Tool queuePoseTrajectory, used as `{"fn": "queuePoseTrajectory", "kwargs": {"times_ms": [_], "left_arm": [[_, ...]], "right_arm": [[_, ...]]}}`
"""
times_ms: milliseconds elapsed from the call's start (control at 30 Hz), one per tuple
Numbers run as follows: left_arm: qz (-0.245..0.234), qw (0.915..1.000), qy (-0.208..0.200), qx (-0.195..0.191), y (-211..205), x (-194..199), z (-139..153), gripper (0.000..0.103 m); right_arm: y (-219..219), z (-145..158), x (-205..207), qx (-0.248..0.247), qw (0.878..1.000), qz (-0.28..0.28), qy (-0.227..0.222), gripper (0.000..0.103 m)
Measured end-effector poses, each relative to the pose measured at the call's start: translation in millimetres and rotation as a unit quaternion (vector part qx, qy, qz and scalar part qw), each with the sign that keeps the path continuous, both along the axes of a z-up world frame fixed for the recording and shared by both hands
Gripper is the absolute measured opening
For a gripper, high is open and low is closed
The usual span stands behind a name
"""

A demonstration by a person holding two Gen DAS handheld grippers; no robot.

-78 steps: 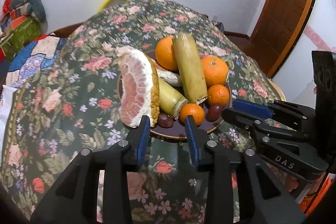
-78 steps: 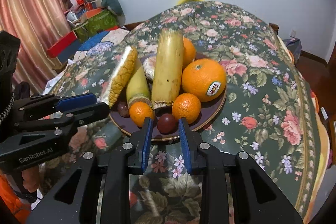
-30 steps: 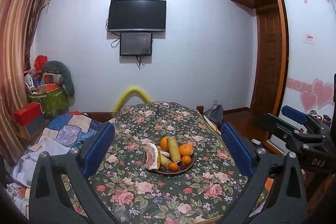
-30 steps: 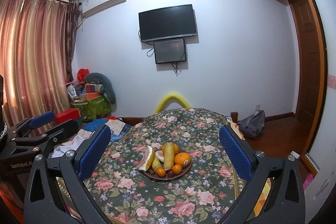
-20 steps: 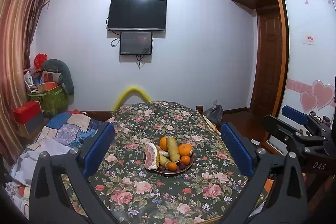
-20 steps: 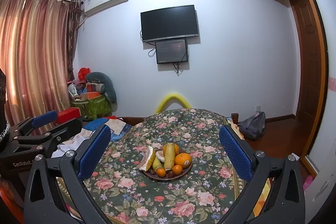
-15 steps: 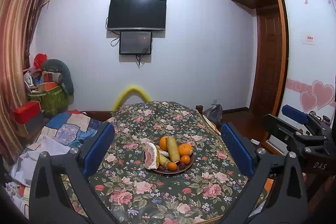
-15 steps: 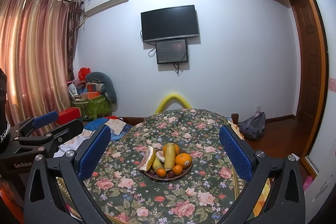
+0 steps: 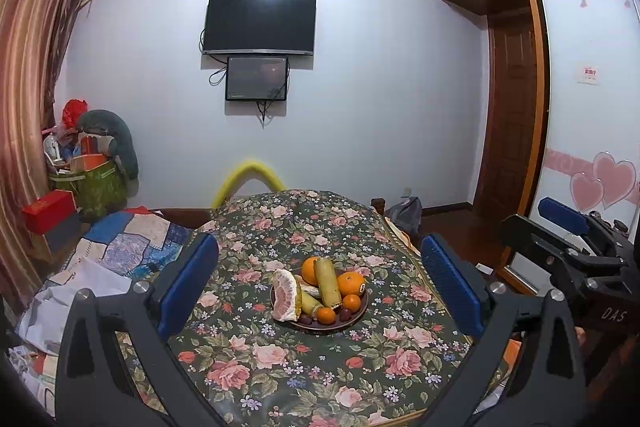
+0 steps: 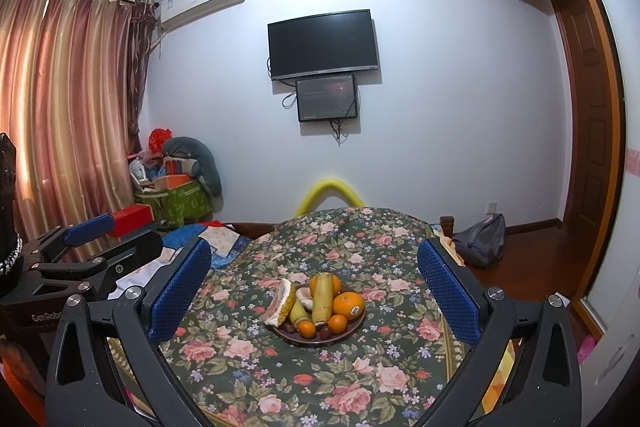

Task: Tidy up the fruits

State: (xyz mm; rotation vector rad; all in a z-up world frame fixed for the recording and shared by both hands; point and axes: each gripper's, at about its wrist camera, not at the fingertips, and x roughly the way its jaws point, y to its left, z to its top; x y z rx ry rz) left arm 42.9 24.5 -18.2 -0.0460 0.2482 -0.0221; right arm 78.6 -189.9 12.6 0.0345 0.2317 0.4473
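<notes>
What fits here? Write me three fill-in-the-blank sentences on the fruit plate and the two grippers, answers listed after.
1. All the fruit sits on one dark plate on the ____ tablecloth.
2. The left gripper and the right gripper both have their jaws wide ____.
3. On the plate, the cut pomelo lies at the ____ edge, as seen in both views.

Missing words: floral; open; left
</notes>
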Motion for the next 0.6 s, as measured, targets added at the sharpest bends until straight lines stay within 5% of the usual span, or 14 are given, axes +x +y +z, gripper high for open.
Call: {"fn": "queuePoseTrajectory", "kwargs": {"times_ms": [600], "left_arm": [[-0.006,1.0000,0.006,-0.003,-0.6,4.2,-1.1,0.103]], "right_arm": [[-5.2,0.6,3.8,-0.001,1.000,-0.004,0.002,0.103]]}}
